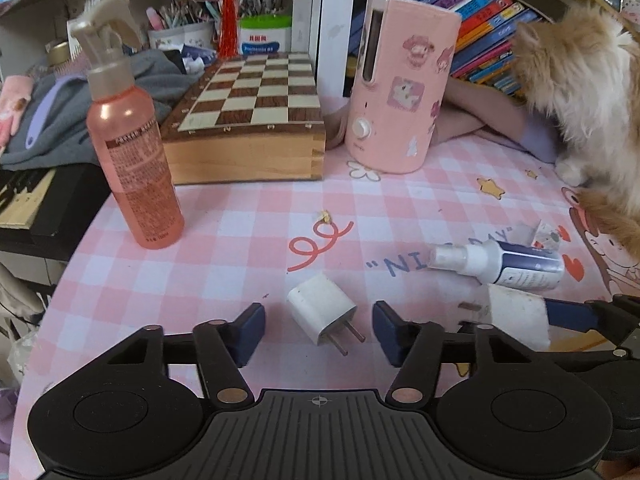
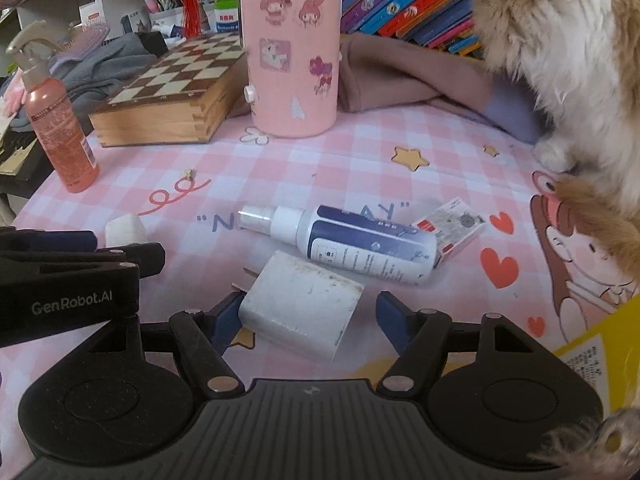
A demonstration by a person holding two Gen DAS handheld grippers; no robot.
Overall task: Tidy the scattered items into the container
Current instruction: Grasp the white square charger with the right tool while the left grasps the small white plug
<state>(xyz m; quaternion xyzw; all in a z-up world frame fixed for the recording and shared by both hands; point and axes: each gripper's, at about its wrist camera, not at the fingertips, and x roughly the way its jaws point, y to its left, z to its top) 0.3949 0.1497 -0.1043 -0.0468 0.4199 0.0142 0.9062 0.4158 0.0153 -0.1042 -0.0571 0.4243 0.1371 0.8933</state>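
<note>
A small white plug charger lies on the pink checked mat between the open fingers of my left gripper, prongs toward the camera; it also shows in the right wrist view. A larger white charger block lies between the open fingers of my right gripper; in the left wrist view it sits at the right. A white and blue spray bottle lies on its side just beyond it, also seen in the left wrist view. A small printed box lies by the bottle's base.
A pink spray bottle stands at the left. A wooden chess box and a pink sticker-covered appliance stand at the back. A fluffy cat sits at the right. A yellow container edge shows at the lower right.
</note>
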